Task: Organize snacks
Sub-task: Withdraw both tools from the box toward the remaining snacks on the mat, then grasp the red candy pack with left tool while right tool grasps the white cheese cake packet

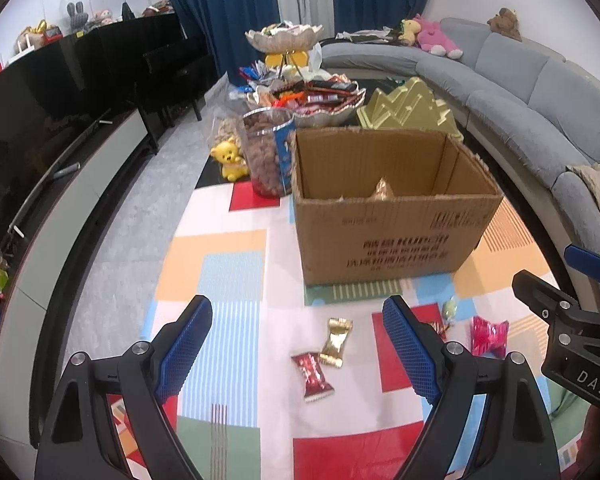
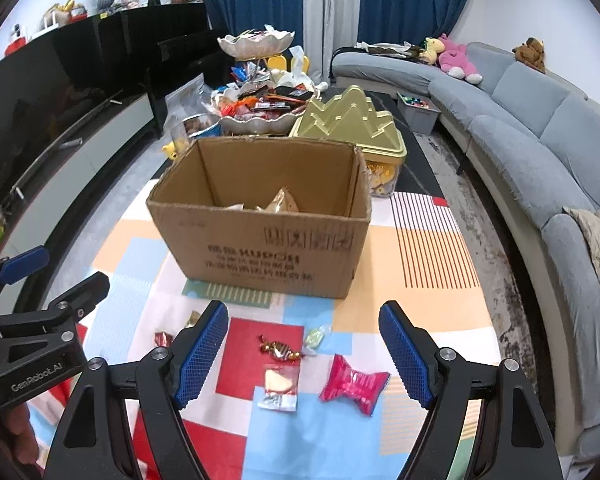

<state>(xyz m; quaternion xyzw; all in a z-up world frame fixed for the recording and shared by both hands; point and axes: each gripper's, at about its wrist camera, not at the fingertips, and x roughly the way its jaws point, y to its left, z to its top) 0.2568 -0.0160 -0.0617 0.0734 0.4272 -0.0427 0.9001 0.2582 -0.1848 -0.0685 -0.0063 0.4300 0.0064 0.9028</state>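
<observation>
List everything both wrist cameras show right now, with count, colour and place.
cardboard box: one, brown, open, mid-cloth, snacks inside
loose wrapped snacks: about six; pink, red, gold, green, clear; on cloth before box
patchwork cloth: one, multicolour, under everything
snack jar: one, clear, brown contents, left of box
yellow bear figure: one, beside jar
tiered dish: one, pale, heaped with snacks, behind box
gold lidded tin: one, behind box, right
sofa: one, grey, right
left gripper: open, empty
right gripper: open, empty

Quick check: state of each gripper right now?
Left gripper: open, holding nothing.
Right gripper: open, holding nothing.
</observation>
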